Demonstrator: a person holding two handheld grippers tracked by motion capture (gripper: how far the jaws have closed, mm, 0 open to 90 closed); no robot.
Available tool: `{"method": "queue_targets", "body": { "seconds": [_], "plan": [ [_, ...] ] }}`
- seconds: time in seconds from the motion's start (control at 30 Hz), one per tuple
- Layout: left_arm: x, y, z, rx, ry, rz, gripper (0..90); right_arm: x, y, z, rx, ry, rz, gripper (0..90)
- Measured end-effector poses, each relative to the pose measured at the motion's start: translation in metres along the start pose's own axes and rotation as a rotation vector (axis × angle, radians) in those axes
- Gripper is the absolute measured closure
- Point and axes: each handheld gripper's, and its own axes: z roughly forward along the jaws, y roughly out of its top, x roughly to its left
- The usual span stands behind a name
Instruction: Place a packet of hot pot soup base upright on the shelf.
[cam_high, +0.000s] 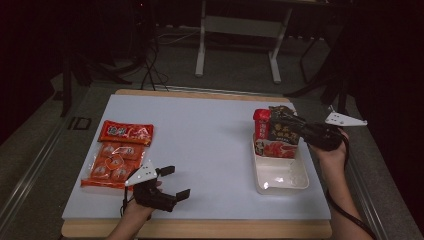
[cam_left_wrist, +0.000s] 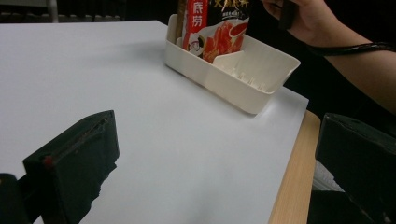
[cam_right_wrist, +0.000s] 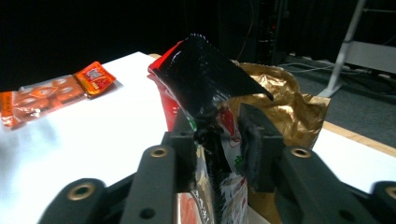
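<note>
A white rectangular table (cam_high: 200, 150) holds a cream plastic tray (cam_high: 280, 175) near its right edge. A black-and-red foil snack pouch (cam_high: 277, 132) stands upright in the tray's far end. The right gripper (cam_right_wrist: 217, 140) straddles its top, jaws slightly parted. The left gripper (cam_high: 175, 182) hovers wide open, empty.

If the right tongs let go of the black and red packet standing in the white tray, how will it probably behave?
The black and red packet looks floppy: its glossy top bends over between the right tongs. It stands upright in the white tray, leaning beside a gold pouch, so it may slump or tip. The shiny film probably slips easily.
</note>
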Motion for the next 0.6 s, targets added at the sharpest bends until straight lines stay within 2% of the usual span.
{"method": "queue_targets", "body": {
  "seconds": [0.03,0.1,0.2,0.27,0.37,0.43,0.6],
  "plan": [
    [0.0,0.0,0.0,0.0,-0.001,0.0,0.1,0.001,0.002,0.0,0.003,0.001,0.002,63.0],
    [0.0,0.0,0.0,0.002,0.001,0.003,0.0,0.003,0.005,-0.001,0.021,-0.01,-0.022,62.5],
    [0.0,0.0,0.0,0.002,0.001,0.003,0.0,0.008,0.008,-0.002,0.041,-0.025,-0.048,55.8],
    [0.0,0.0,0.0,0.002,0.002,0.003,0.1,0.009,0.012,-0.006,-0.009,0.016,-0.014,52.1],
    [0.0,0.0,0.0,0.002,0.003,0.001,0.1,0.013,0.022,-0.016,-0.045,0.011,0.001,49.8],
    [0.0,0.0,0.0,0.008,0.006,0.005,0.1,0.016,0.03,-0.021,-0.067,-0.007,-0.008,46.1],
    [-0.001,0.0,0.0,0.008,0.01,0.015,0.1,0.028,0.046,-0.032,-0.105,-0.002,-0.022,44.5]
  ]
}}
